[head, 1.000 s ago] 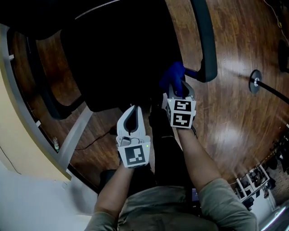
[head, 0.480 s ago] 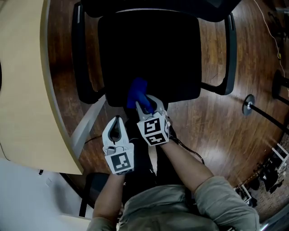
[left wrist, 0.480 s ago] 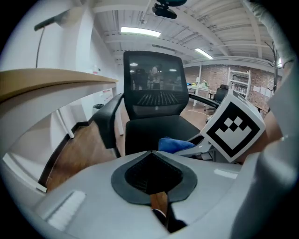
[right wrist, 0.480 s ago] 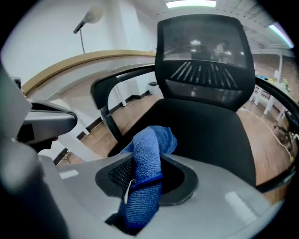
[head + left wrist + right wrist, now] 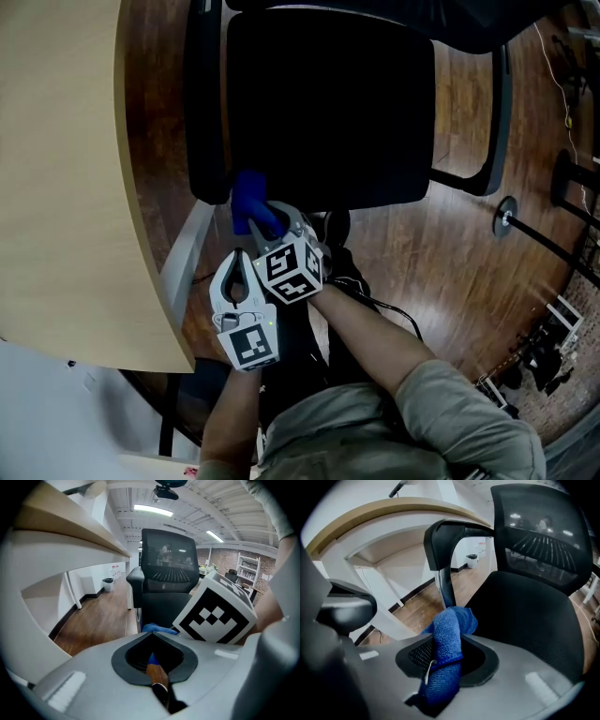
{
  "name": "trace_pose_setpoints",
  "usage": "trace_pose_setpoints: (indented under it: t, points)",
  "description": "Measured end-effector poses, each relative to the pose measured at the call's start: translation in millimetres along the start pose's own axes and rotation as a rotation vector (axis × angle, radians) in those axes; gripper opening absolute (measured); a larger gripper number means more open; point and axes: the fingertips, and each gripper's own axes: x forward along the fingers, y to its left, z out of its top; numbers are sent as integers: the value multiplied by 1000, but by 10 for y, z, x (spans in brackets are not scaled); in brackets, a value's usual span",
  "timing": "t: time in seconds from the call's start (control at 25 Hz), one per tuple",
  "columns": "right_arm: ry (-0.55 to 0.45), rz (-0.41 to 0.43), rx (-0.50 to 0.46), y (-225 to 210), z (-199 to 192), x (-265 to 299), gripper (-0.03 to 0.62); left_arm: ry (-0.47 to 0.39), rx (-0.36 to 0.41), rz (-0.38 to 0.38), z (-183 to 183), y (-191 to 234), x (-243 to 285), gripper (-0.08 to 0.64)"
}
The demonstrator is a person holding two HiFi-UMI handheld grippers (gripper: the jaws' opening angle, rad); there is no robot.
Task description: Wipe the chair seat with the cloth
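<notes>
Left gripper (image 5: 236,258) closed, right gripper (image 5: 272,216) clamped

Floor: glossy dark brown wooden planks (image 5: 450,244), with pale patches of glare
Desk: light wooden tabletop with a curved edge (image 5: 66,169) along the left of the head view, carried on a slanted white support (image 5: 183,258)
Stand: round black base with a thin black pole (image 5: 504,217), standing on the floor at the right
Ceiling: white beamed ceiling (image 5: 197,498) with long lit strip lights (image 5: 152,510)
Far wall: red-brown brick (image 5: 220,557), with a white open shelving unit (image 5: 248,569) in front of it
Side wall: plain white wall (image 5: 89,581) with a dark skirting, and a small bin (image 5: 108,583) on the floor beside it
</notes>
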Motion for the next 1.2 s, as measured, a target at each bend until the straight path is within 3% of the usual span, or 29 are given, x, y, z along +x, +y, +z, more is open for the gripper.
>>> trace_pose_setpoints:
  t: [0.4, 1.2]
  points:
    - [26, -43, 47, -319, -287, -59, 120, 16, 38, -30, -34, -234, 157, 5]
    - [-26, -324, 391, -2109, -1313, -1248, 120, 5, 226, -268, 335, -2082, 563, 5]
